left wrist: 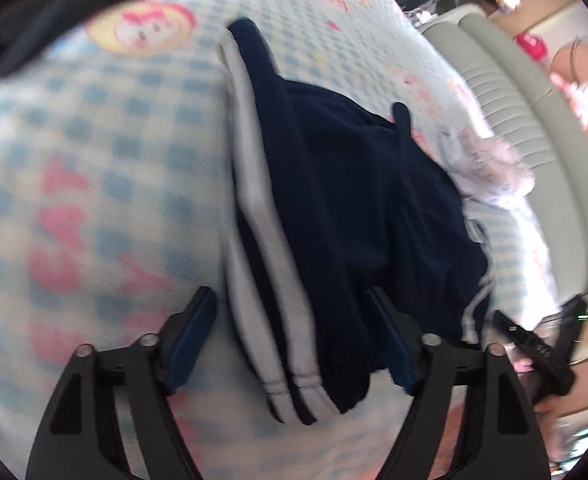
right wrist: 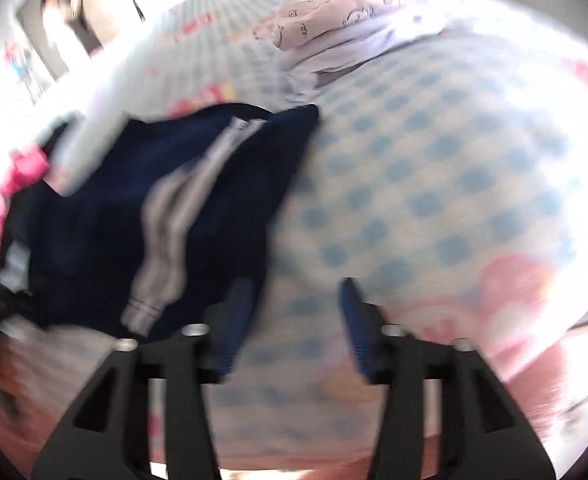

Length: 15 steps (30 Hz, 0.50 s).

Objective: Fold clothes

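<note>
a: trousers [left wrist: 333, 208] first. navy, with white side stripes, lying bunched on the checked bedsheet [left wrist: 106, 184], long way up the bed. where are the tongs against them?

b: left tongs [left wrist: 294, 344] hang right over the cuff end, fingers spread wide with the striped leg between them, nothing pinched. right tongs [right wrist: 294, 320] sit just off the trousers' edge, over bare sheet, also spread wide and holding nothing.

a: folded or not?

b: hard to call. layers overlap and a flap sticks up at the far side, so it could be a loose heap waiting to be laid flat or a rough fold half made. both views are smeared, the right one badly.

a: what could go wrong from here?

b: if the left tongs close where they are, i'd guess they catch only the top layer, and the under leg drags and twists. the fabric looks soft and slippery, so a shallow pinch may slide off the cuff. the sheet is soft too; tongs pushed low could nip it along with the trousers.

a: anything near?

b: pale printed garment [left wrist: 489, 172] touching the trousers' far side. a wide sweep could pull it along.
</note>
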Each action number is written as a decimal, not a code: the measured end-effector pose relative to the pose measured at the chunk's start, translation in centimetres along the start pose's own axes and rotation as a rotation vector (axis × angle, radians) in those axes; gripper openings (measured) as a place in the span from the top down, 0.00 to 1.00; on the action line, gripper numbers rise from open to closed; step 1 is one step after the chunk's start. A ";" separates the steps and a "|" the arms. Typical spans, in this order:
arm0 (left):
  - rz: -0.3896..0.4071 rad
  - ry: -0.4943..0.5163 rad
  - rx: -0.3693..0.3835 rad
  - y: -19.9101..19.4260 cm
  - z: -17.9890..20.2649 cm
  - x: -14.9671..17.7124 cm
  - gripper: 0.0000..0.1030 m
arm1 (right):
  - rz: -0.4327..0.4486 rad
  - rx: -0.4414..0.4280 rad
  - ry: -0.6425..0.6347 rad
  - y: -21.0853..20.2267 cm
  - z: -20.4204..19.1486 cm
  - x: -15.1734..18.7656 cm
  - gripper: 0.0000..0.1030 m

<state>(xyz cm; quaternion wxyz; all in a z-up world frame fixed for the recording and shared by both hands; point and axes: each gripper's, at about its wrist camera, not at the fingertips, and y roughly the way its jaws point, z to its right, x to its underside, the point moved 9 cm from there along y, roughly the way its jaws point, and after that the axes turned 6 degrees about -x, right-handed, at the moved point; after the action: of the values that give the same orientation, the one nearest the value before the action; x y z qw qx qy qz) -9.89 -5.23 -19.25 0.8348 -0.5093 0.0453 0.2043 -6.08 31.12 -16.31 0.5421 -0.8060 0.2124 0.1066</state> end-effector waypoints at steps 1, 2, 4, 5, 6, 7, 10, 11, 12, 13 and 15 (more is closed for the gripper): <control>-0.006 0.000 -0.010 0.3 0.1 0.1 0.22 | -0.021 -0.019 0.001 0.8 -0.1 -0.1 0.29; -0.009 0.007 -0.025 0.5 0.3 0.3 0.24 | -0.045 -0.024 -0.008 1.7 -0.1 -0.2 0.29; 0.008 0.053 -0.051 0.5 1.1 0.3 0.27 | -0.066 -0.017 -0.033 2.9 -1.1 0.1 0.27; 0.013 0.069 -0.054 0.5 1.4 0.3 0.36 | -0.061 -0.025 -0.040 2.8 -1.4 0.0 0.28; 0.008 0.079 -0.054 0.6 1.7 0.3 0.44 | -0.056 -0.032 -0.048 2.6 -1.7 -0.1 0.32; 0.004 0.090 -0.059 0.6 2.0 0.4 0.49 | -0.051 -0.040 -0.056 2.5 -2.0 -0.2 0.46; 0.009 0.117 -0.082 0.0 2.5 0.0 0.62 | -0.035 -0.063 -0.078 2.2 -2.9 -0.5 0.79; 0.018 0.123 -0.075 -0.5 2.9 -0.2 0.63 | -0.030 -0.071 -0.086 2.1 -3.2 -0.6 0.84; 0.028 0.126 -0.064 -1.0 3.2 -0.3 0.63 | -0.025 -0.078 -0.093 2.0 -3.5 -0.7 0.86; 0.040 0.123 -0.040 -1.6 3.4 -0.3 0.63 | -0.020 -0.086 -0.101 1.8 -3.8 -0.8 0.87; 0.041 0.103 0.028 -2.4 3.7 -0.2 0.56 | -0.010 -0.101 -0.116 1.6 -4.4 -1.0 0.85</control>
<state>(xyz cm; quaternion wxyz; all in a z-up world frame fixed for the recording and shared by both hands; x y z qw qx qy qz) -9.60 -3.07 -15.47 0.8340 -0.5064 0.1016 0.1941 -7.94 26.78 -15.54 0.5126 -0.8258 0.1712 0.1609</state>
